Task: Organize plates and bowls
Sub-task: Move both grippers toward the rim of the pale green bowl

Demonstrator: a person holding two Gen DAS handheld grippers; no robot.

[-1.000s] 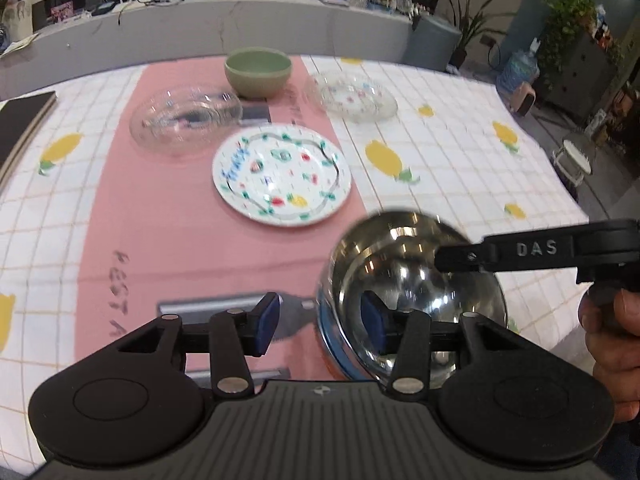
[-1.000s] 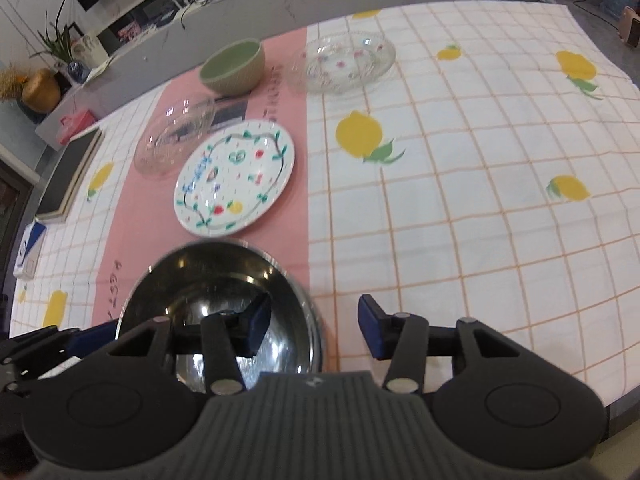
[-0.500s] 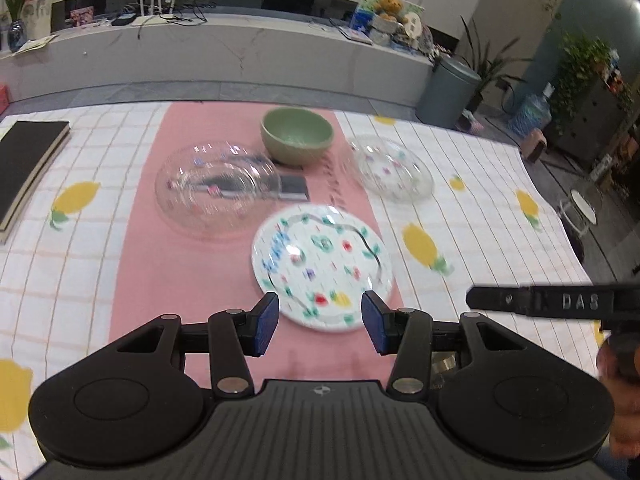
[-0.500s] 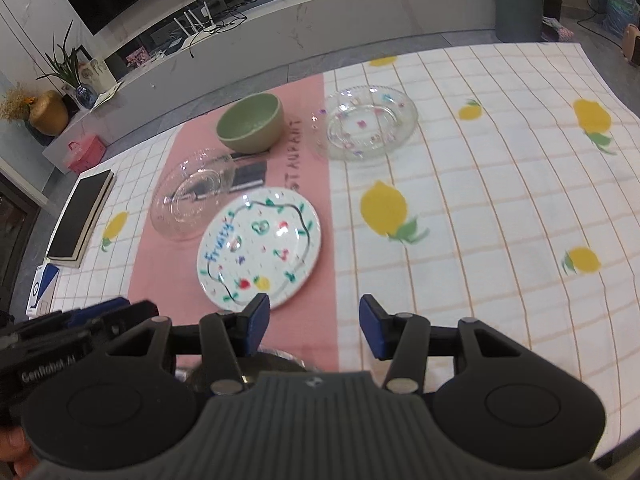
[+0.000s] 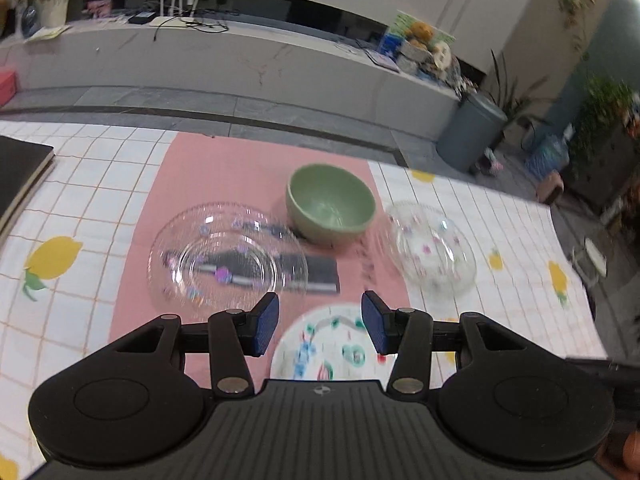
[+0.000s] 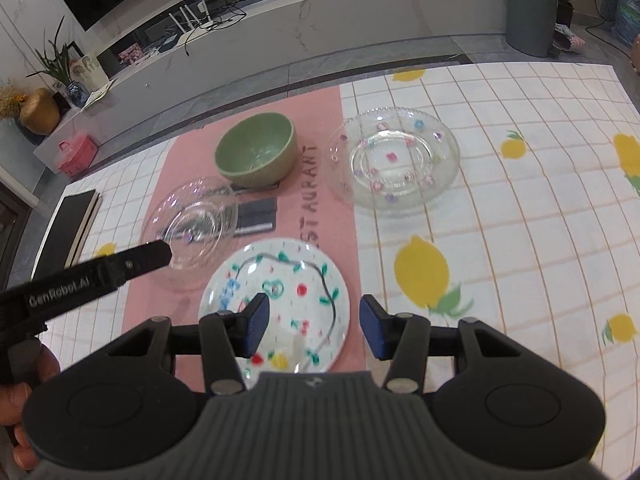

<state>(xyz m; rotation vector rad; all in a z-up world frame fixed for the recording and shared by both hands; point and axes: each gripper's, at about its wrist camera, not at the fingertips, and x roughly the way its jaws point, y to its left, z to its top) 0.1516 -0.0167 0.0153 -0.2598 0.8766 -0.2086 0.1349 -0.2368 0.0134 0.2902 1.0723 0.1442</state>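
Bare lemon-print cloth on the bench (image 6: 520, 240) right side: open passage near to far. Centre crowded: painted plate (image 6: 288, 292) near, left glass plate (image 6: 192, 220) just beyond it, green bowl (image 6: 256, 152) far, right glass plate (image 6: 394, 160) far right. Narrow gaps between them. Black book (image 6: 72, 220) blocks the far-left edge.

A long marble-look ledge (image 6: 320, 28), grey bin (image 6: 530, 12), seemingly tiled floor (image 5: 240, 106).

Both wrist views tilt down, sharing painted plate (image 5: 332, 344).
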